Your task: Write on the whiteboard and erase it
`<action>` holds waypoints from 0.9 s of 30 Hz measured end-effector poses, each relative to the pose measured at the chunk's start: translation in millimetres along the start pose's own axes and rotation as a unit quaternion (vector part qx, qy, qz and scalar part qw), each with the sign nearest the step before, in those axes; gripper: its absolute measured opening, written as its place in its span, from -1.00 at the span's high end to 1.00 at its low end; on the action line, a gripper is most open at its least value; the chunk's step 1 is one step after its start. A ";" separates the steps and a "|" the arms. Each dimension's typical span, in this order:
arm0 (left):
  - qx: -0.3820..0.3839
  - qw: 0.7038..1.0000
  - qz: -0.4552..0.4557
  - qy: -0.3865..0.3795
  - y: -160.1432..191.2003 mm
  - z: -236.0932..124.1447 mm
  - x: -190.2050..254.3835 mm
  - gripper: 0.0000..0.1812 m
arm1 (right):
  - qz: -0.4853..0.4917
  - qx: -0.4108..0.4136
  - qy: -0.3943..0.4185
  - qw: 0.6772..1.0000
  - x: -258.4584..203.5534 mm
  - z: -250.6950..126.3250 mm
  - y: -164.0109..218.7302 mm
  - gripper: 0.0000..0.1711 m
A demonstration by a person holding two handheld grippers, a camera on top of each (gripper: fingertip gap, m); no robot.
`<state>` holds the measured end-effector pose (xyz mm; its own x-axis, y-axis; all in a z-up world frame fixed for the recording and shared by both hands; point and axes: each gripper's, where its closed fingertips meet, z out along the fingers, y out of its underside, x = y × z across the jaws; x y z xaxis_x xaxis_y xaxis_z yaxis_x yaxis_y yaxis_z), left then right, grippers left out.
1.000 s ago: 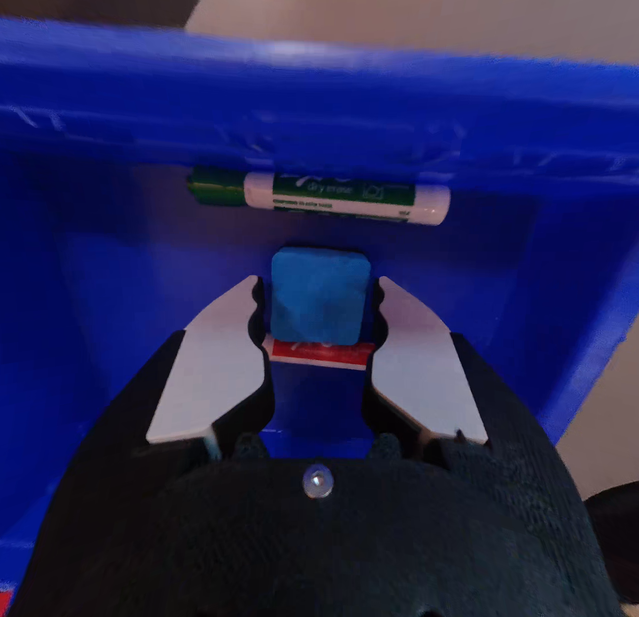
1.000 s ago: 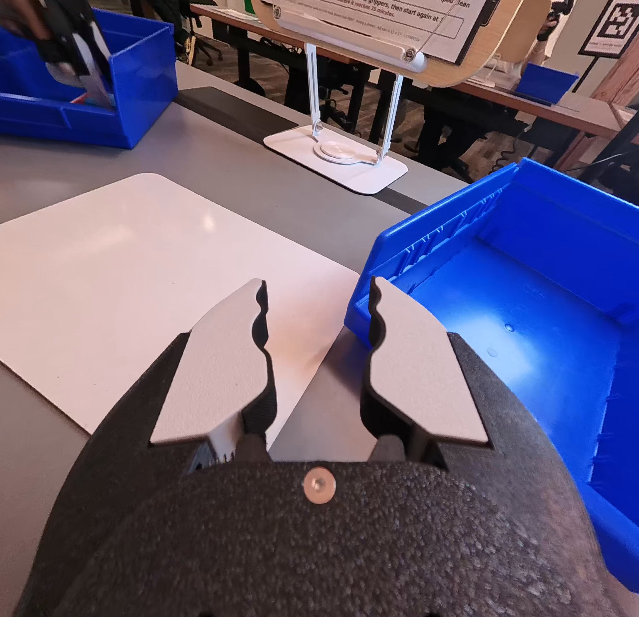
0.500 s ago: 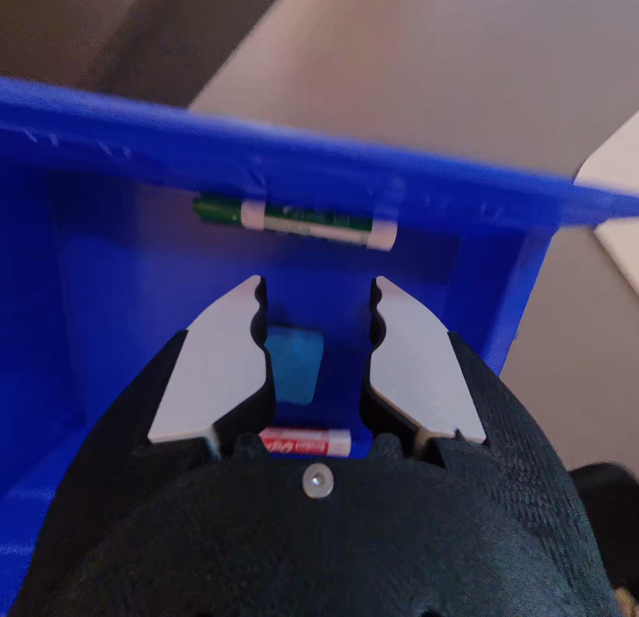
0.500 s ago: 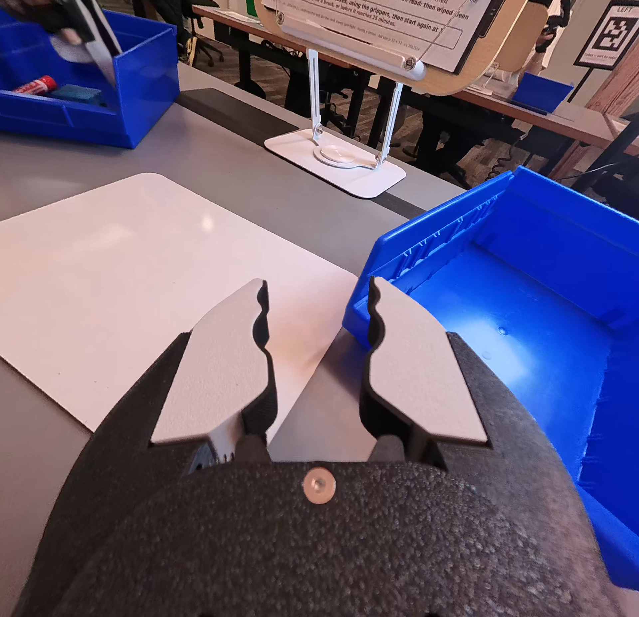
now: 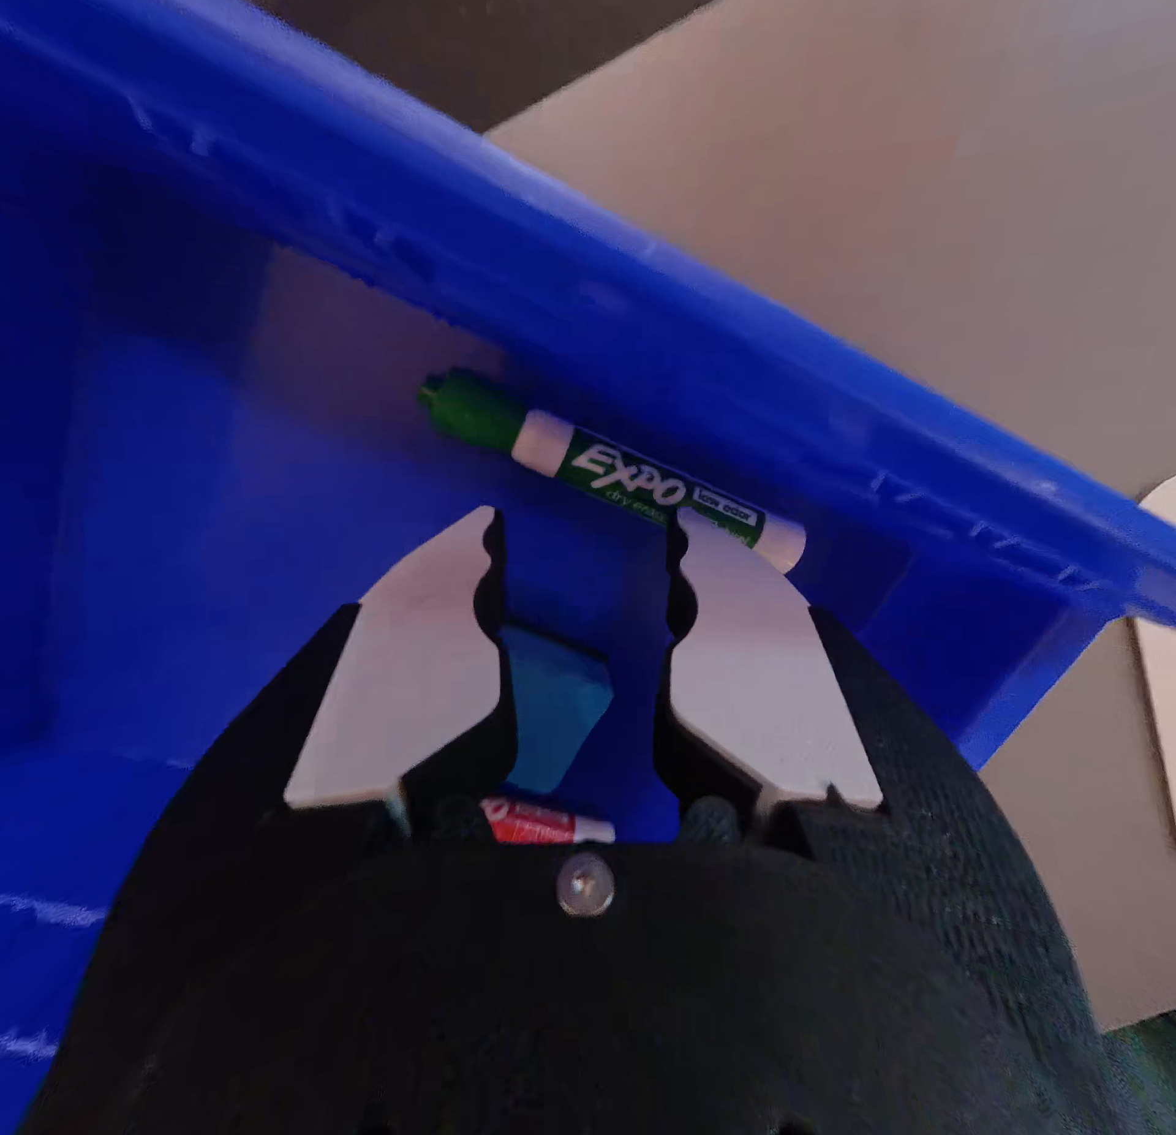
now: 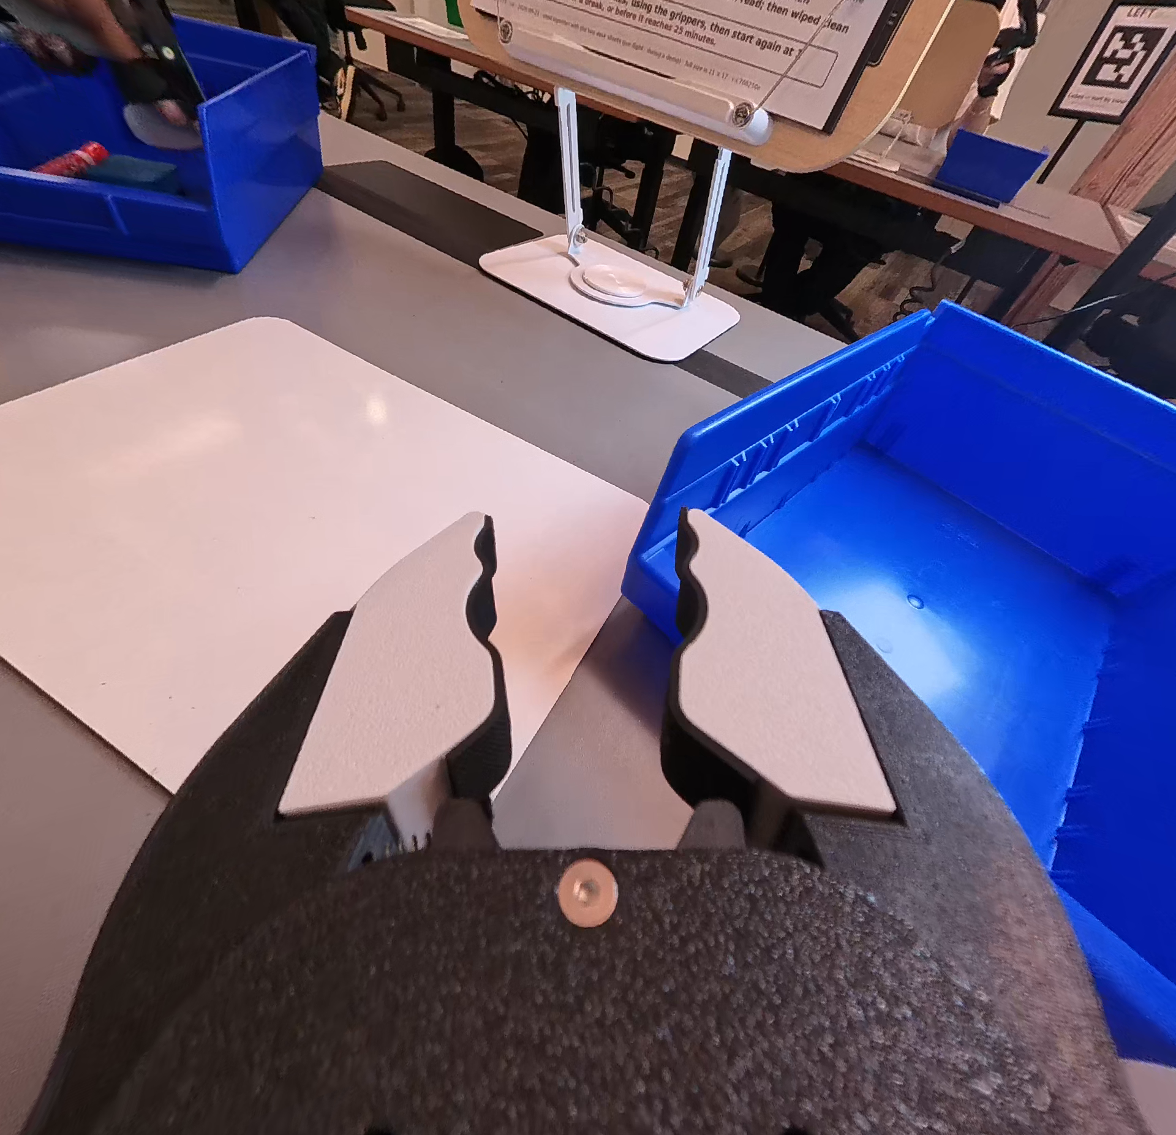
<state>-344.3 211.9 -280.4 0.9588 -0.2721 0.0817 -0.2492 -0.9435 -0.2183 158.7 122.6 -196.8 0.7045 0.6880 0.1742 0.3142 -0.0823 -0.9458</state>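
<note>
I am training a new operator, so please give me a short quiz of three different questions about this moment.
1. True or false: the left gripper holds the green marker.
2. Which bin is empty? A) the left bin B) the right bin
3. Fill in: the whiteboard lies flat on the ____ and bears no marks.

Key:
1. False; its jaws are open above the blue eraser, with the marker beyond, against the bin wall.
2. B; the left bin holds two markers and the eraser.
3. table.
</note>
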 end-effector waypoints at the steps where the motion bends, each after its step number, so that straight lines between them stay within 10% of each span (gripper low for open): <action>1: -0.007 1.000 0.002 -0.002 2.5 -0.5 -0.4 0.45 | -0.001 0.000 0.000 1.000 0.1 -0.3 -0.2 0.36; 11: 0.030 0.996 -0.058 0.058 -11.4 12.3 9.9 0.39 | -0.003 -0.004 0.003 1.000 0.7 -0.4 1.1 0.37; 27: -0.005 0.995 0.060 -0.084 7.8 -16.8 -16.3 0.78 | 0.003 0.002 0.019 1.000 9.8 -5.5 0.7 0.38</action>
<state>-364.2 205.8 -267.1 0.9313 -0.3478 -0.1077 -0.3632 -0.9086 -0.2064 169.4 125.3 -194.2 0.7300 0.6595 0.1790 0.3077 -0.0834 -0.9478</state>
